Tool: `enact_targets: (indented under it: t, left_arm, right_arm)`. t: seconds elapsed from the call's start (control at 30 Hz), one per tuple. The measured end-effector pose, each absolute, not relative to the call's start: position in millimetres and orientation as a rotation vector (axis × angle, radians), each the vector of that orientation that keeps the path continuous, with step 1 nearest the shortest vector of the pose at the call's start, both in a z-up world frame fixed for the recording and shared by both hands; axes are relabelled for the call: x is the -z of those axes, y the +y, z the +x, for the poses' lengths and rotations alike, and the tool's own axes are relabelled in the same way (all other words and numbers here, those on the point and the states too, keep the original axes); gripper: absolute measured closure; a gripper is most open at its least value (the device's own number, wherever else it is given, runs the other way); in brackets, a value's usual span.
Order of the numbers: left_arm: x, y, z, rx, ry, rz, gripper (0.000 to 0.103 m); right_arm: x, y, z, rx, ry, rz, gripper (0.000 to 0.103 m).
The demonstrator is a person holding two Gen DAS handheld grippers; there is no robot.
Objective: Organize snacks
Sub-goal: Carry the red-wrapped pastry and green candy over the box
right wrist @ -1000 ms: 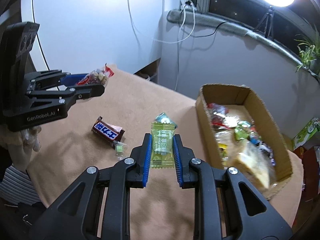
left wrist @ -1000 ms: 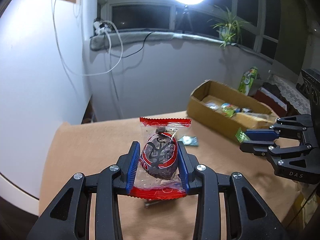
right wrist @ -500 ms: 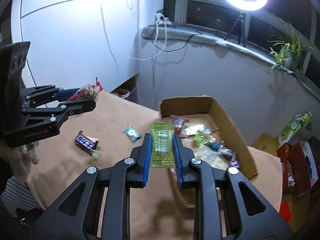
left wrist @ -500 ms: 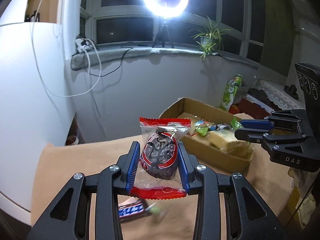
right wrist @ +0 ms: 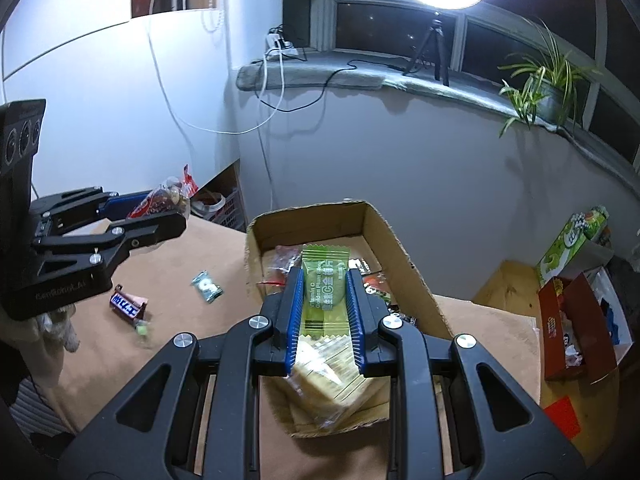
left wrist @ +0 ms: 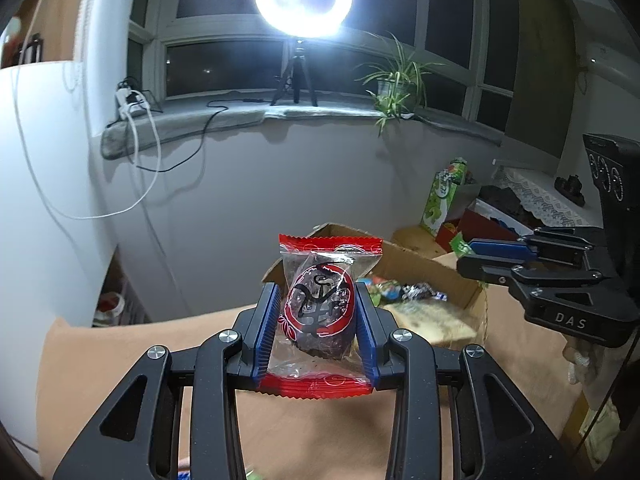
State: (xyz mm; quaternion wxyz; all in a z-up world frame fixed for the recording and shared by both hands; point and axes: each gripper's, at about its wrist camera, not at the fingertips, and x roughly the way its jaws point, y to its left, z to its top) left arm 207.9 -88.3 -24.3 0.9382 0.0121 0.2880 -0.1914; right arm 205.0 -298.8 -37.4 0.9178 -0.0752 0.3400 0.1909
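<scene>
Cardboard box holds mixed snacks; left gripper clamps red-wrapped snack, right gripper green sachet.

A home room: a potted plant on the windowsill, a cloth-covered table.

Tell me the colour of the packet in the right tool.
Light green packet, white lettering; clearest in the right wrist view.

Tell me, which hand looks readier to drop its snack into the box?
Probably the right. Its gripper holds the green packet right over the box, while the left gripper with the red packet hangs over the table beside it.
</scene>
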Motion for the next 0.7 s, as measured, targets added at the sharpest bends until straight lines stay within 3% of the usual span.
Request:
enact_targets:
  t: [0.7]
  left_arm:
    - [50,-134,262,0.422,0.648,0.027,0.068]
  right_arm:
    - [68,-318,291,-0.364,0.77,-0.108,0.081]
